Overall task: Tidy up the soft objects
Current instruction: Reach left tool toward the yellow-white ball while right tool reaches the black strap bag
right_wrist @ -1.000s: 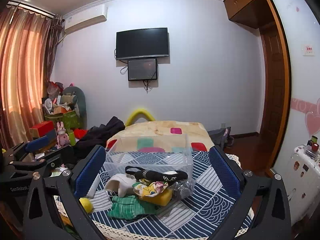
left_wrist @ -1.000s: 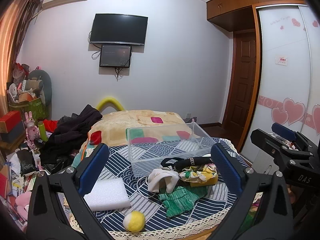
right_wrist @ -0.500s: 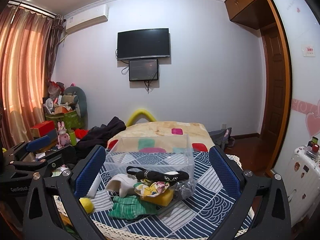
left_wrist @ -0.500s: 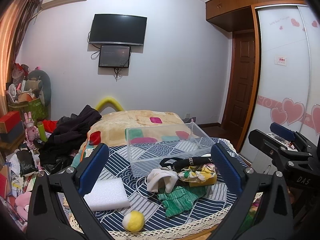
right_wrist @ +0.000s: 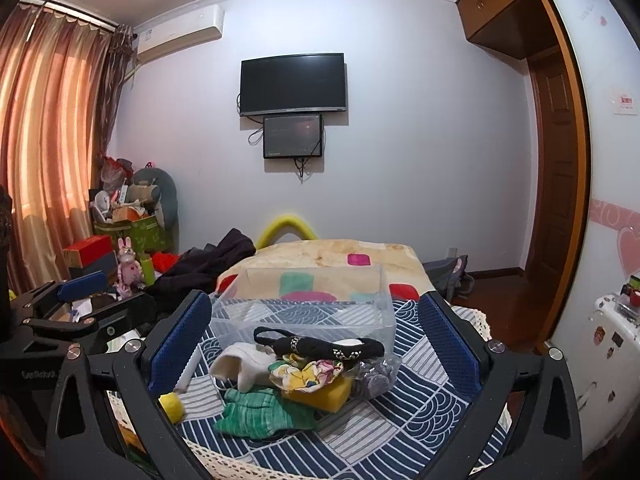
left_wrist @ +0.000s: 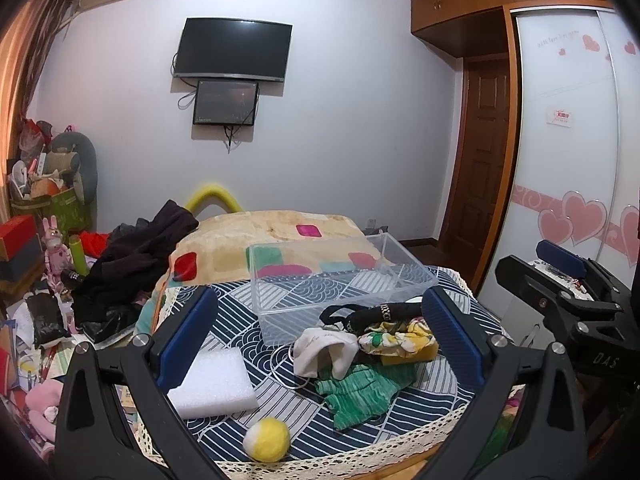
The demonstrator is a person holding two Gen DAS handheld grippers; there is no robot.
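A clear plastic bin stands empty on a blue patterned table. In front of it lies a pile: a black band, a white cloth, a flowered cloth on a yellow sponge, and a green cloth. A white foam block and a yellow ball lie to the left. My left gripper and right gripper are open and empty, held above the table's near edge.
A bed with a patterned blanket and dark clothes lies behind the table. Clutter and boxes fill the left floor. A wardrobe with hearts and a door stand on the right. A white appliance sits at the right.
Both grippers have shifted only slightly; the view barely drifts. Nothing on the table has moved.
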